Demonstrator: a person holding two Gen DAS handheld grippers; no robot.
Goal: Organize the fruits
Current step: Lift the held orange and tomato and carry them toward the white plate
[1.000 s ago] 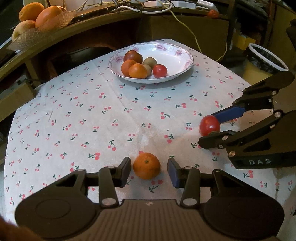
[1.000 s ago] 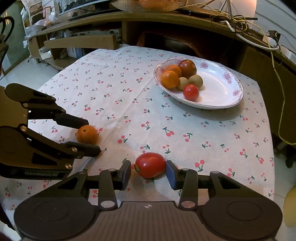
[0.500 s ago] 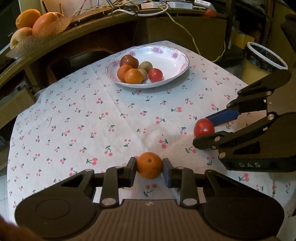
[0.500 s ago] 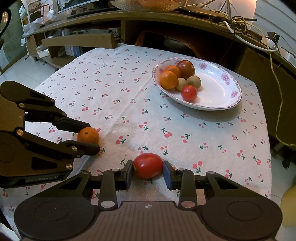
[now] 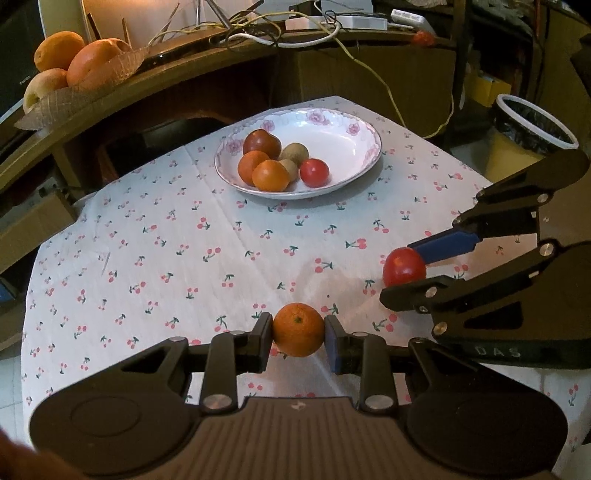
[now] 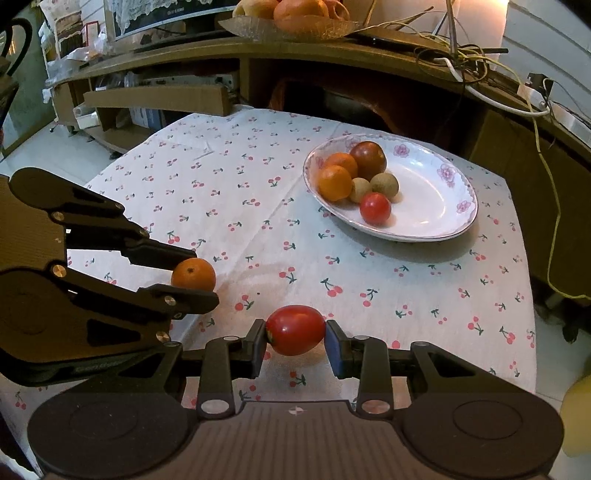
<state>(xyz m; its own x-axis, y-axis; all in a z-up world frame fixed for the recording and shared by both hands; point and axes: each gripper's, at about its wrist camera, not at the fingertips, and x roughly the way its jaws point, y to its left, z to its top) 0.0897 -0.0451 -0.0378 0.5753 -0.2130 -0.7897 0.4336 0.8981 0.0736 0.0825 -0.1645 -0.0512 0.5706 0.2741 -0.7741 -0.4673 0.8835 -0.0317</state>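
My left gripper is shut on a small orange tangerine, low over the cherry-print tablecloth. My right gripper is shut on a red tomato. Each gripper shows in the other's view: the right gripper pinches the tomato at the right, and the left gripper pinches the tangerine at the left. A white flowered plate at the far side of the table holds several fruits: tangerines, a dark red fruit, brownish fruits and a tomato. The plate lies ahead right in the right wrist view.
A wooden shelf curves behind the table, carrying a basket of large oranges and tangled cables. A lined waste bin stands off the table's right edge. Cardboard boxes sit beyond the far left corner.
Both grippers closed from open onto their fruits, the left on the tangerine and the right on the tomato. The left gripper shifted slightly; the right stayed in place.
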